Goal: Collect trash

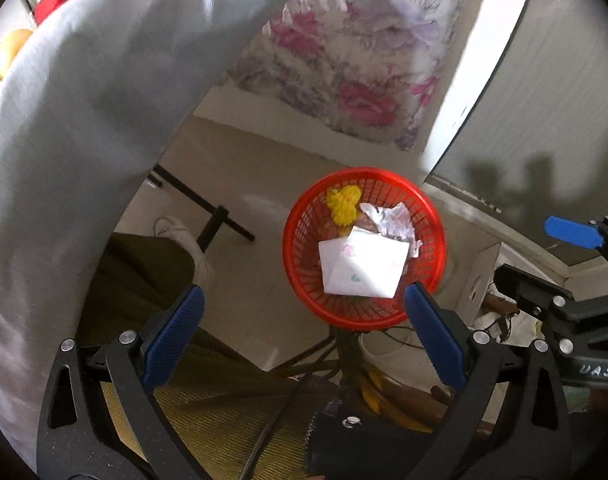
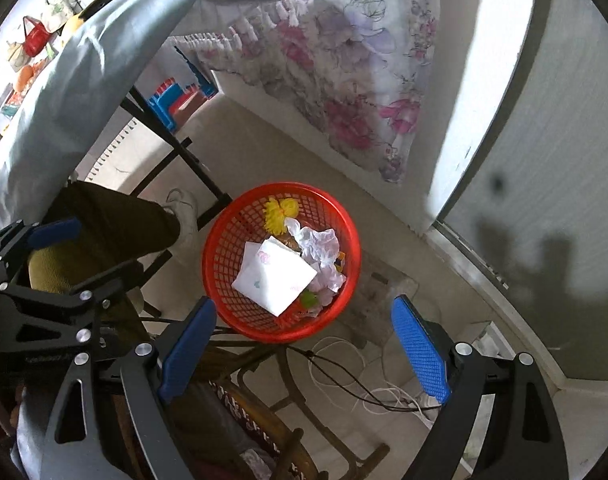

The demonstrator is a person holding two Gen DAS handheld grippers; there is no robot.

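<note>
1. One red basket [image 2: 282,322] on the floor [image 2: 264,152] holds one folded white paper [image 2: 276,278], one crumpled paper [image 2: 320,246], one yellow tuft [image 2: 279,214].
2. Left hand-held gripper [image 1: 304,312] and right hand-held gripper [image 2: 304,344]: jaws apart, empty, above the basket.
3. Nearby: floral cloth [image 2: 344,72], cables [image 2: 360,384], grey sleeve [image 1: 84,120].

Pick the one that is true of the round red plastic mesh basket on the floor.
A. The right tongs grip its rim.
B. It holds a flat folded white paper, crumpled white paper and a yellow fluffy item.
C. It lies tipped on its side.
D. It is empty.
B: the round red plastic mesh basket stands upright with the flat folded white paper, crumpled white paper and yellow fluffy item inside; both tongs are open and clear.
</note>
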